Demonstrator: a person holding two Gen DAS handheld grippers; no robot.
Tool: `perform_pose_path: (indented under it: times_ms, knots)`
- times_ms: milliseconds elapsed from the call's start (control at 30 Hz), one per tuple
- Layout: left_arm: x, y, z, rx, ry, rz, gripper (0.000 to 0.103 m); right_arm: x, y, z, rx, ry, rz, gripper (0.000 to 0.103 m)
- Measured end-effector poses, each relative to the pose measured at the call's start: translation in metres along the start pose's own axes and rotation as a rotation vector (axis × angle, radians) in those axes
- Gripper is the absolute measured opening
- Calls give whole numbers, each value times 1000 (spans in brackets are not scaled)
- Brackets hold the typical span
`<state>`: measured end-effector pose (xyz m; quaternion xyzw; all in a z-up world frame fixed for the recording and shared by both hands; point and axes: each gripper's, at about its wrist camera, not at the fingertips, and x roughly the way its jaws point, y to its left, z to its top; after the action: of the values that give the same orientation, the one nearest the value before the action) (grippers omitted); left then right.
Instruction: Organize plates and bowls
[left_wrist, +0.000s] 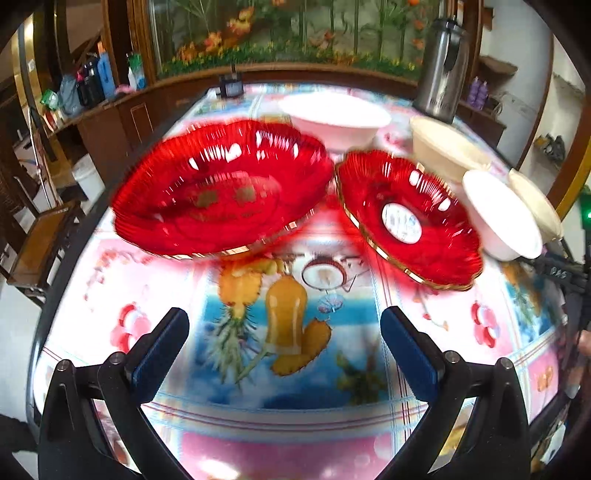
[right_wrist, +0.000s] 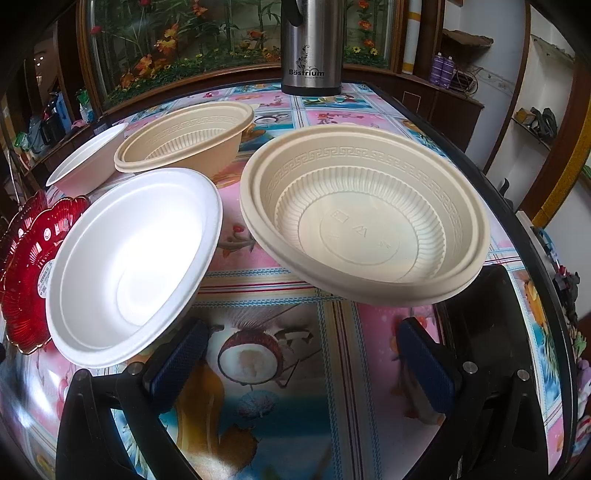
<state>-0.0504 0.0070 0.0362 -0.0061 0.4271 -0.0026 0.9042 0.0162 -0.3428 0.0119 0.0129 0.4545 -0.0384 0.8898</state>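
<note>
A: Step in hand? 
B: Opening approach, by the look of it. Nothing stacked yet. Left hand-held gripper (left_wrist: 284, 347) spread wide, empty, low over the surface (left_wrist: 288, 413). Right hand-held gripper (right_wrist: 303, 354) likewise spread, pinching nothing.

A: Positions, taking the steel flask (right_wrist: 309, 48) as landmark? 
B: Nearest the flask, one cream ribbed bowl (right_wrist: 184, 136), with a white foam bowl (right_wrist: 88, 158) just to its left. Well short of the flask, toward the right hand-held gripper, a second cream ribbed bowl (right_wrist: 365, 225) and a second white foam bowl (right_wrist: 129, 266), side by side, apart. Far left of the flask, two red fluted plates: large one (left_wrist: 218, 188) and smaller one with a white label (left_wrist: 406, 218), rims near or touching; blur prevents telling which.

A: All upright? 
B: Yes, mouths up, each resting separately on the surface.

A: Next move, as a guess? 
B: Probably like into like. For the right side, a pinch on the near rim of the cream bowl, one finger inside and one outside, then lift and nest into its twin near the flask. For the left, the same on a plate rim.

A: Cautions? 
B: Foam rims likely soft; light squeeze. Plates glossy; possible slip.
</note>
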Motion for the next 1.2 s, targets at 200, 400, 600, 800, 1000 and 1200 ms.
perform_pose_path:
  times_ms: [200,400,600,800,1000,1200]
  knots:
    - [-21,29,6,-38,-55,8,103,-5,-2,-3,-24,14,48,103]
    - [-22,56,13,-88,-76,46,103,-35,9,-7,-51,-77,26,101]
    - [-22,70,17,-121,-83,50,103,-73,51,0,-175,-205,11,96]
    - [-27,78,19,-115,-98,68,103,-82,95,7,-291,-245,39,91]
    - [-27,84,19,-114,-104,70,103,-91,138,2,-397,-284,59,91]
    - [-28,93,18,-124,-109,76,103,-98,173,-2,-472,-299,93,80]
